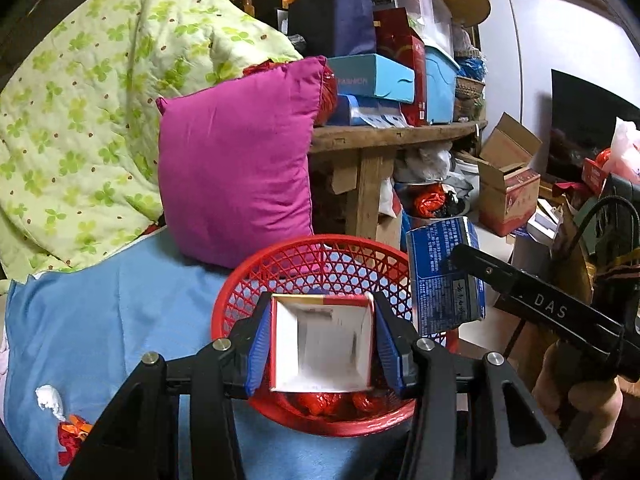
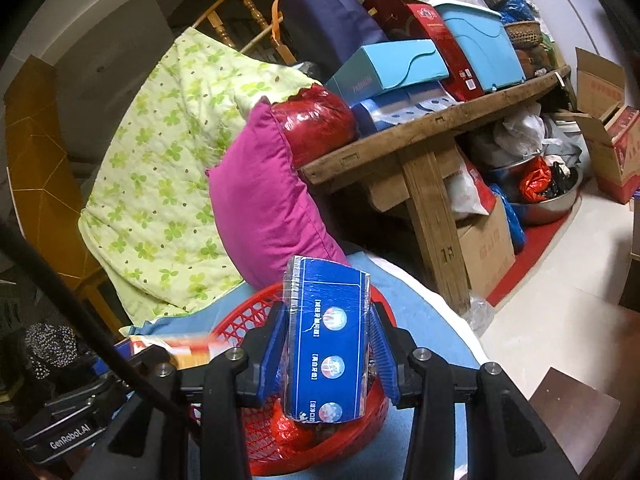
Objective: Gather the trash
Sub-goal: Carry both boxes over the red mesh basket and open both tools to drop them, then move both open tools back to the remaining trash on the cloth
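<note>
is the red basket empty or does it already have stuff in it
Not empty: crumpled red wrappers lie on the bottom of the red basket, seen under the held white box.

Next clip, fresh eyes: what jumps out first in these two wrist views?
A red mesh basket sits on a blue sheet, red wrappers already inside. Over it, the left gripper clamps an open white-lined carton, and the right gripper clamps a blue printed box. Behind stands a magenta cushion against a green floral quilt.
</note>
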The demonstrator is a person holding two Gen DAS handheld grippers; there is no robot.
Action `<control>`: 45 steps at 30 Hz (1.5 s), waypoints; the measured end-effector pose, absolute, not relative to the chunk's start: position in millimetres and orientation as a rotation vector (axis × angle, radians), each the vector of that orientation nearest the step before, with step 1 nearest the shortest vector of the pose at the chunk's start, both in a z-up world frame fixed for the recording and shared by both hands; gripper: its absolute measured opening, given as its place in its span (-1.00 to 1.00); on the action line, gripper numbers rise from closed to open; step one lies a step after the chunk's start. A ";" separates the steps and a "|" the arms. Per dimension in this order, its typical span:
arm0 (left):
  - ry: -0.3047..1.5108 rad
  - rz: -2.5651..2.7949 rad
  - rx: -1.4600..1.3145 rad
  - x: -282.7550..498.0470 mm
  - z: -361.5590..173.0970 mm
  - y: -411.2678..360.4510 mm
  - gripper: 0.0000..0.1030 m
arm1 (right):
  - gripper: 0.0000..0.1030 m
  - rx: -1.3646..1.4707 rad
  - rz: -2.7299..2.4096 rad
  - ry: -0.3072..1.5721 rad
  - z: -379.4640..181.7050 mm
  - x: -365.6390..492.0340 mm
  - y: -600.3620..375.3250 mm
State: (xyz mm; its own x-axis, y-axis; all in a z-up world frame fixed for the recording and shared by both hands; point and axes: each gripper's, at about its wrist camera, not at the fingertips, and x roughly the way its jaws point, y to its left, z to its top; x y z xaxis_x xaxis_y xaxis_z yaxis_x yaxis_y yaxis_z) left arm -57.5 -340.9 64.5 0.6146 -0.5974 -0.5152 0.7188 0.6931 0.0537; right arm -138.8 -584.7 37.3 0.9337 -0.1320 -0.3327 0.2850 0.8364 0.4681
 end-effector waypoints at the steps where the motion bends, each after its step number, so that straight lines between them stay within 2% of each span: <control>1: 0.490 -0.768 0.267 -56.8 62.9 -340.9 -0.01 | -0.12 0.543 -0.222 0.301 35.9 -137.6 -585.0; 5: 0.483 -0.753 0.263 -54.4 59.9 -335.5 0.12 | -0.02 0.564 -0.205 0.324 31.6 -133.5 -584.3; 7: 0.485 -0.745 0.250 -51.9 59.7 -329.8 0.12 | 0.15 0.580 -0.190 0.329 30.5 -133.2 -582.6; 12: 0.485 -0.694 0.220 -46.3 58.3 -303.7 0.16 | 0.15 0.561 -0.183 0.312 34.9 -133.4 -573.6; 16: 0.475 -0.630 0.215 -44.6 55.1 -272.2 0.31 | 0.15 0.533 -0.174 0.287 41.7 -134.4 -564.7; 28: 0.506 -0.294 0.122 -24.1 30.6 -113.0 0.37 | 0.15 0.369 -0.016 0.257 69.3 -117.8 -486.9; 36: 0.504 -0.117 0.022 -12.6 20.1 -20.2 0.39 | 0.15 0.249 0.145 0.350 67.6 -89.8 -404.2; 45: 0.559 -0.010 -0.032 7.4 -8.9 39.9 0.40 | 0.15 0.155 0.314 0.538 37.1 -40.8 -317.4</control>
